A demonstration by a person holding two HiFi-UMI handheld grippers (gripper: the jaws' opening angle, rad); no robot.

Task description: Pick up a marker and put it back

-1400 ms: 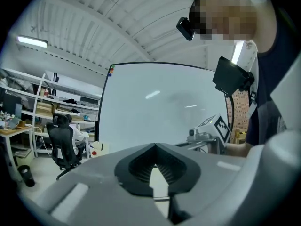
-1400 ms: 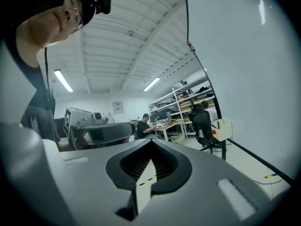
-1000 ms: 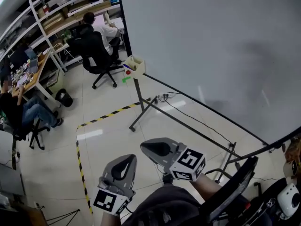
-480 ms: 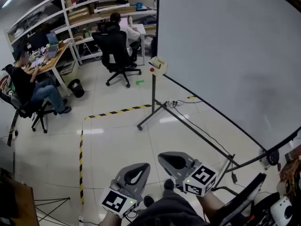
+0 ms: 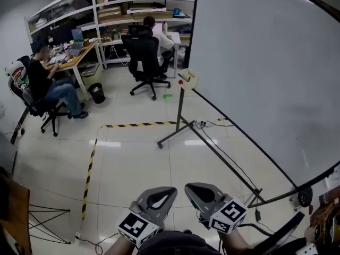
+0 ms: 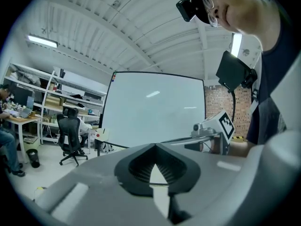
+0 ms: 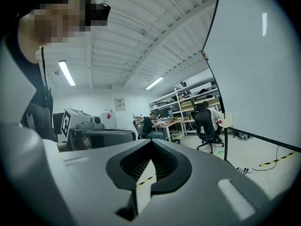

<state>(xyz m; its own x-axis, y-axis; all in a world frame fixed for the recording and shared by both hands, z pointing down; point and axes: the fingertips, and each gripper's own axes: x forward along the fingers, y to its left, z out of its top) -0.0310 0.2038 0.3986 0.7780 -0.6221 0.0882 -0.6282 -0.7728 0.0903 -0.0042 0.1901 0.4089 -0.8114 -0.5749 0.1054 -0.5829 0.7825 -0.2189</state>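
Pale, glossy tile floor (image 5: 133, 163) across the lower frame, and there's yellow-black tape (image 5: 139, 124) cutting over the middle and running down the left. The whole right side is a big whiteboard (image 5: 265, 62) on a black stand (image 5: 178, 126). Upper centre, white shelves (image 5: 141, 7) stacked with boxes, with a black office chair (image 5: 144, 54) in front. Upper left, a wooden desk (image 5: 77, 54) with a black bin (image 5: 96, 93) just beside it. In the left gripper view, a white ribbed ceiling (image 6: 122, 27) and a lit strip light (image 6: 42, 41) at upper left, and a brick wall (image 6: 217, 102) at right.
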